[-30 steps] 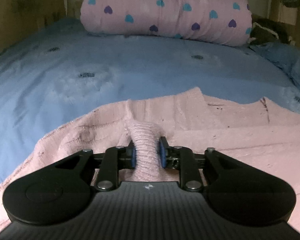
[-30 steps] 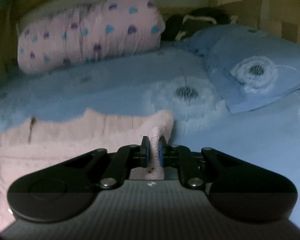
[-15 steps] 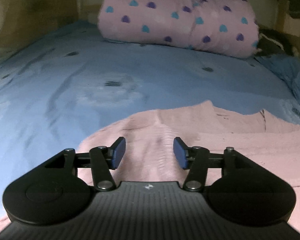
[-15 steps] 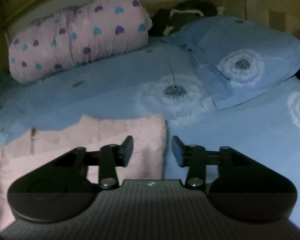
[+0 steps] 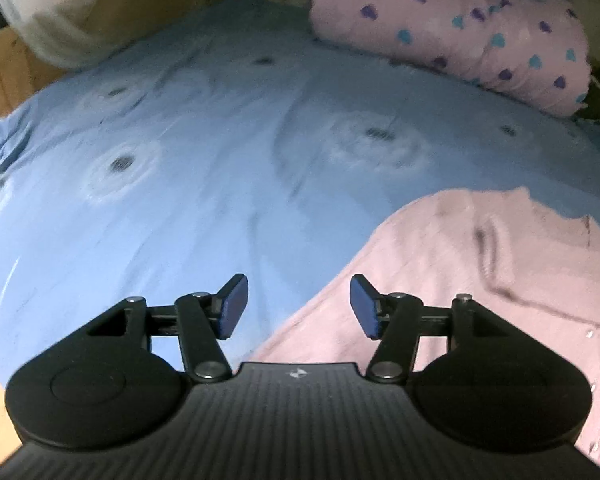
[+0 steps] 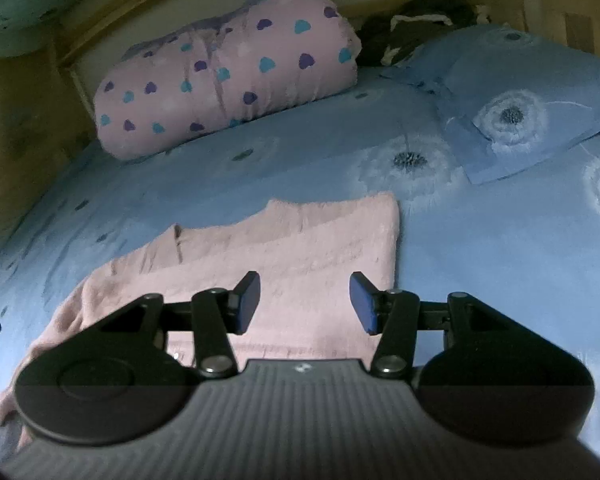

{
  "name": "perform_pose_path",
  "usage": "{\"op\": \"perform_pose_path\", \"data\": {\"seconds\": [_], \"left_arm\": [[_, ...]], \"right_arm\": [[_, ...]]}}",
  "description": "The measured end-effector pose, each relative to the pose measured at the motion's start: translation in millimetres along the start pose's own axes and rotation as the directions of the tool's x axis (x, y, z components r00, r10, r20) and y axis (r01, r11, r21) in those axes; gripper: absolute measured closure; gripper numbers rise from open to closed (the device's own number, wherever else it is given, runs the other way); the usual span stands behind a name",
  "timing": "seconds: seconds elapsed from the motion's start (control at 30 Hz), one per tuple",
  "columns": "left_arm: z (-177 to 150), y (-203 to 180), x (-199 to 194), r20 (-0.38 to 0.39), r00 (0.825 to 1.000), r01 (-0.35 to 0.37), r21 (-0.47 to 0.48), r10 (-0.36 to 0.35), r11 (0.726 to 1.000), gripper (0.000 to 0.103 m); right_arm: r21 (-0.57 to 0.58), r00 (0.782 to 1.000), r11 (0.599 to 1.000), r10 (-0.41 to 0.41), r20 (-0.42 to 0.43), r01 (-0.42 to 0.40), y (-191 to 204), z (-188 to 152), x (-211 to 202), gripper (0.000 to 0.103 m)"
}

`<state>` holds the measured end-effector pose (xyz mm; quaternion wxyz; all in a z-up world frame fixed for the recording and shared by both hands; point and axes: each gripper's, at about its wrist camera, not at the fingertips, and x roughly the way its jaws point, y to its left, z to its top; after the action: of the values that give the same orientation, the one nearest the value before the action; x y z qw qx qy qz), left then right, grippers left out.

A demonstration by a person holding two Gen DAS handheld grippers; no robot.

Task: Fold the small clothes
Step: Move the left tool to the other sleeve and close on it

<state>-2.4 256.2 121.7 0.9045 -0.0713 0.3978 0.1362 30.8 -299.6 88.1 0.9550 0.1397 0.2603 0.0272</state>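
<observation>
Both our grippers released above the pink sweater

Our left gripper (image 5: 298,306) and right gripper (image 6: 305,303) have just been opening, nothing between their jaws; the pink sweater (image 6: 300,256) lies folded flat on the blue bed sheet (image 5: 220,160), near a heart-print blanket roll (image 6: 228,80) and blue pillow (image 6: 532,92).

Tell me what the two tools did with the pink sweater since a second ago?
Both let go. The left tool and right tool each pinched the pink sweater, then their jaws opened and they pulled back and up. The sweater stays flat on the blue bedsheet; the heart-print bundle hasn't moved.
</observation>
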Motion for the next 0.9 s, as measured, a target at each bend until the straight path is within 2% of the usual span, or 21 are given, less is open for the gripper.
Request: {"op": "perform_pose_path", "data": {"seconds": [0.17,0.23,0.4,0.7,0.9], "left_arm": [[-15,41,-13,-0.041,0.999,0.008,0.015,-0.008,1.000,0.035],[-26,53,-15,-0.053,0.999,0.006,0.028,-0.004,1.000,0.031],[-54,71,-15,-0.095,0.995,0.020,0.030,-0.017,0.999,0.029],[-90,84,-7,-0.126,0.989,0.074,-0.013,-0.075,0.997,0.020],[-101,84,-1,-0.096,0.992,0.081,-0.036,-0.084,0.996,0.017]], "right_arm": [[-0.027,1.000,1.000,0.004,-0.006,-0.004,2,-23,-24,0.051],[-0.031,1.000,1.000,0.005,-0.008,-0.005,1,-31,-30,0.045],[-0.032,1.000,0.999,0.004,-0.015,-0.005,-3,-50,-36,0.044],[-0.083,1.000,0.997,0.009,-0.030,-0.011,8,-69,-43,0.044],[-0.110,0.999,0.994,0.022,-0.038,-0.026,13,-80,-44,0.044]]}}
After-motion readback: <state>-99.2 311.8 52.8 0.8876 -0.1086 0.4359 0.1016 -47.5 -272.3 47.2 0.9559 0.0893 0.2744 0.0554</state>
